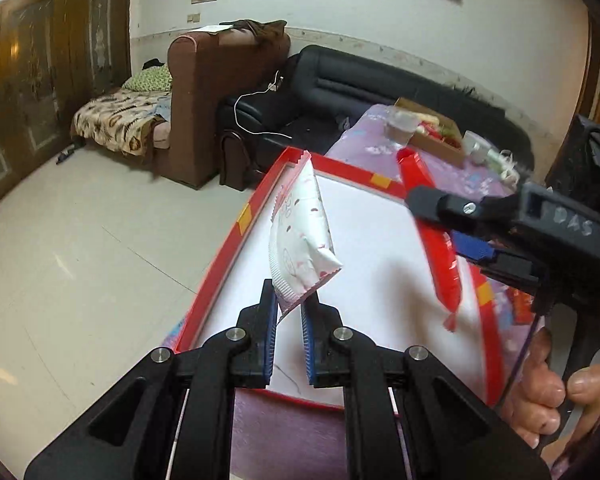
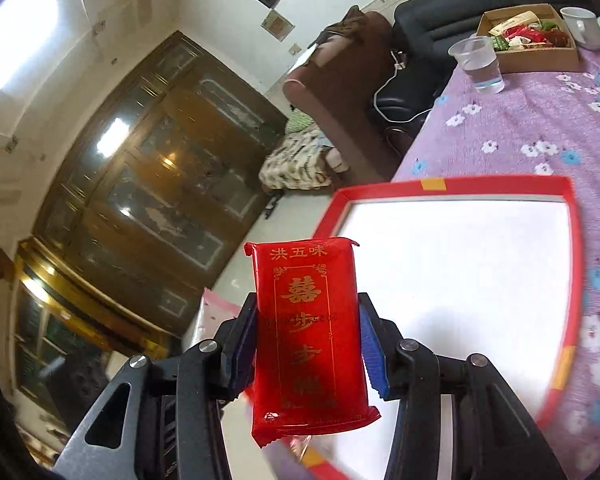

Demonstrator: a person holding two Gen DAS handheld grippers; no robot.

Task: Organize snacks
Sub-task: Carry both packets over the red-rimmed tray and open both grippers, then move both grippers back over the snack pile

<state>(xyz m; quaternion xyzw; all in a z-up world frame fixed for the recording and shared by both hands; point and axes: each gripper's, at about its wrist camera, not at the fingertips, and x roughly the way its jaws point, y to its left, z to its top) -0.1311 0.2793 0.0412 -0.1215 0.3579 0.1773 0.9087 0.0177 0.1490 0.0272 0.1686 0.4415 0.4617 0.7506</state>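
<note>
My left gripper is shut on the crimped end of a white snack packet with small pink marks, held up over the near left part of a red-rimmed tray with a white floor. My right gripper is shut on a red snack packet with gold characters, gripped by its two long sides above the tray's near left corner. In the left wrist view the right gripper comes in from the right with the red packet hanging over the tray.
The tray lies on a purple flowered tablecloth. At the far end stand a cardboard box of mixed snacks, a clear plastic cup of water and a white mug. A black sofa and brown armchair are beyond.
</note>
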